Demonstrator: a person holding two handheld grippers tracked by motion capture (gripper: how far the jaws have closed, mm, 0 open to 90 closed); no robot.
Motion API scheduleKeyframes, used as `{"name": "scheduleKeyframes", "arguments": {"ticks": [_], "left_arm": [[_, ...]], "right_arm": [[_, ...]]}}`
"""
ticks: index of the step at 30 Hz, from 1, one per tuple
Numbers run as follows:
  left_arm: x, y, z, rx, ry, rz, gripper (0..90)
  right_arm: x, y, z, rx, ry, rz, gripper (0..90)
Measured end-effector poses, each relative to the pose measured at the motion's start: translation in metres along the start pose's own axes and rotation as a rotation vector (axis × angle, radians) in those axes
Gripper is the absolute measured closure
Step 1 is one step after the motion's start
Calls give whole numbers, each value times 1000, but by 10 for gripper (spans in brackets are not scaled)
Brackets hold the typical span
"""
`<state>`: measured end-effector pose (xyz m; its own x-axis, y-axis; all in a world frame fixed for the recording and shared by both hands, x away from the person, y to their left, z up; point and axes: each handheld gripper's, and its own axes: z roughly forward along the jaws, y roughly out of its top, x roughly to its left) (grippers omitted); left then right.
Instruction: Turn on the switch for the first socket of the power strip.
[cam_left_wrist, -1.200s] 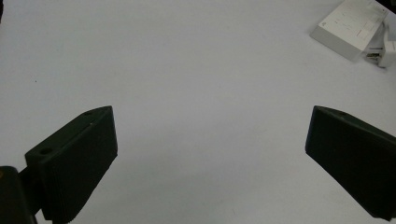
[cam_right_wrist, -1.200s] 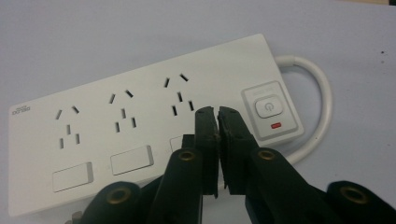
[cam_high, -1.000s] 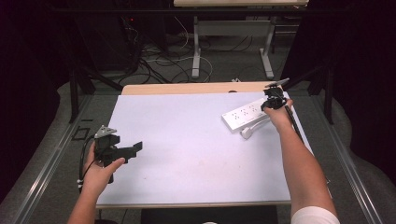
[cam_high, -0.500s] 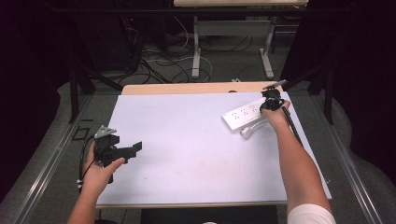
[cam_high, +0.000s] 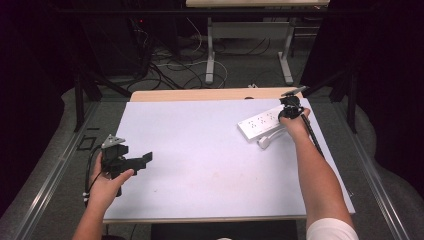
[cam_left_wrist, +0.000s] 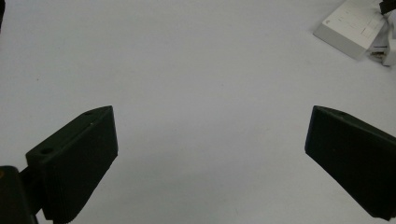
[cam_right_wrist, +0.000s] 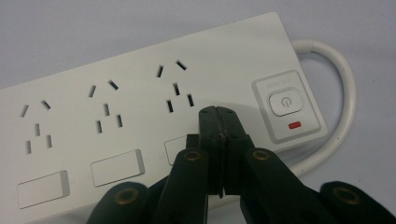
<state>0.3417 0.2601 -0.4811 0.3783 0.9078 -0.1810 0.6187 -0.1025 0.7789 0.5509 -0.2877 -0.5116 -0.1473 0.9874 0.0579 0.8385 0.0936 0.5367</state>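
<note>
A white power strip (cam_high: 261, 122) (cam_right_wrist: 140, 107) (cam_left_wrist: 350, 28) lies at the far right of the white table (cam_high: 200, 150), its white cable (cam_right_wrist: 334, 93) looping off one end. My right gripper (cam_high: 289, 107) (cam_right_wrist: 217, 112) is shut, jaws pressed together with nothing between them, tips just above the strip beside its power button (cam_right_wrist: 286, 102). A small red mark shows under that button. My left gripper (cam_high: 142, 160) (cam_left_wrist: 208, 154) rests near the table's left front, open and empty over bare tabletop.
A white plug (cam_high: 264, 142) lies just in front of the strip. Behind the table's wooden far edge (cam_high: 200, 94) are a desk frame (cam_high: 250, 50) and cables on the floor. Metal rails run along both sides.
</note>
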Motion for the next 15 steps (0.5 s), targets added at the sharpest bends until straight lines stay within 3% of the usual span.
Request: {"name": "scheduleKeyframes", "arguments": {"ticks": [9,15], "left_arm": [[0,0,1,9,2,10,25],[0,0,1,14,-1,12,25]], "right_arm": [[-2,0,0,1,12,12,900],[-1,-2,2,4,-7,8,900]]}}
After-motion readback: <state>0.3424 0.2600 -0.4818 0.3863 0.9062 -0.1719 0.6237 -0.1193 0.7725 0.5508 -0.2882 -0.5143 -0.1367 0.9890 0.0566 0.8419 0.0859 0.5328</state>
